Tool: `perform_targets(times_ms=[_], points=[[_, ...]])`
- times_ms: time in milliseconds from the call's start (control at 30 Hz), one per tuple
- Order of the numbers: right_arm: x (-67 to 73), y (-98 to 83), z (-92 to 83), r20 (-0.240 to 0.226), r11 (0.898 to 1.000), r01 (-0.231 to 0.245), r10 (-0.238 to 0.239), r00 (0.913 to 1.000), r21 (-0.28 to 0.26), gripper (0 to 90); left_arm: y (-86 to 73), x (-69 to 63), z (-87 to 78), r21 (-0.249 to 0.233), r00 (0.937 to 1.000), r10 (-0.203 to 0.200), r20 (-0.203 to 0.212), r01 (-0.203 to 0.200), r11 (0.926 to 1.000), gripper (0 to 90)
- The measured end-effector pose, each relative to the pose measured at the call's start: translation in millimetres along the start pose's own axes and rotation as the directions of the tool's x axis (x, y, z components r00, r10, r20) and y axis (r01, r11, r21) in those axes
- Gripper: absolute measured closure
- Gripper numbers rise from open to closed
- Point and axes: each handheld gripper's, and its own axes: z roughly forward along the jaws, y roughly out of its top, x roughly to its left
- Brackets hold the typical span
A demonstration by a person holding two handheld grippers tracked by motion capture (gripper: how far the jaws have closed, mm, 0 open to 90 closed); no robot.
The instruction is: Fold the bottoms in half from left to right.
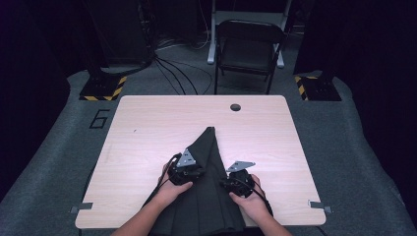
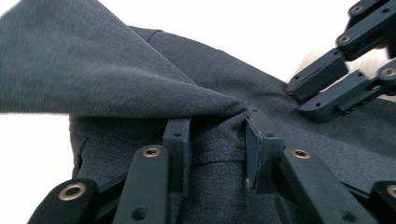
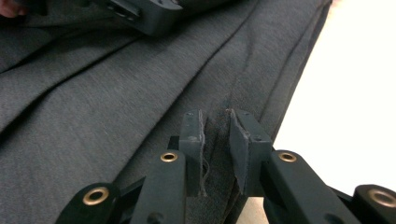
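A dark grey garment (image 1: 210,147) lies folded on the light wooden table (image 1: 147,123), tapering to a point toward the far side and hanging over the near edge. My left gripper (image 1: 188,172) rests on its left part; in the left gripper view its jaws (image 2: 215,122) stand open, with a raised fold of the cloth (image 2: 116,79) draped just above their tips. My right gripper (image 1: 237,181) sits at the garment's right edge; in the right gripper view it (image 3: 215,116) is shut on a narrow ridge of the cloth (image 3: 140,93). The right gripper's jaws (image 2: 327,88) also appear close by in the left gripper view.
A round cable hole (image 1: 235,107) sits near the table's far edge. Behind the table stands a black folding chair (image 1: 248,49), with cables on the grey floor. Bare tabletop lies left, right and beyond the garment.
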Motion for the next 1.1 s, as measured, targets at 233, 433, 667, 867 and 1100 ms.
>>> perform_targets(times_ms=[233, 433, 667, 867, 1100], points=[[-3.5, -3.2, 0.3, -0.005, 1.000, -0.012, 0.012, 0.9999, -0.008, 70.7, -0.6, -3.7, 0.4, -0.004, 0.9984, 0.025, 0.050, -0.024, 0.9997, 55.8], [-6.4, -0.6, -4.0, -0.026, 0.999, -0.043, 0.043, 0.9988, -0.018, 62.9, -2.3, -4.8, -2.8, -0.020, 0.9966, 0.040, 0.072, -0.039, 0.9990, 52.6], [-18.7, 19.9, -13.1, -0.038, 0.992, -0.100, 0.097, 0.9946, -0.077, 53.1, -5.0, -4.9, -4.1, -0.032, 0.9935, 0.041, 0.107, -0.037, 0.9988, 50.6], [-22.2, 45.8, -4.8, -0.053, 0.987, -0.128, 0.124, 0.9909, -0.092, 46.4, -5.7, -6.4, -2.7, -0.024, 0.9924, 0.040, 0.116, -0.037, 0.9990, 48.6], [-11.0, 76.2, 2.0, -0.052, 0.989, -0.114, 0.110, 0.9926, -0.095, 41.5, -4.9, -7.0, -4.3, -0.038, 0.9929, 0.044, 0.110, -0.040, 0.9985, 48.6]])
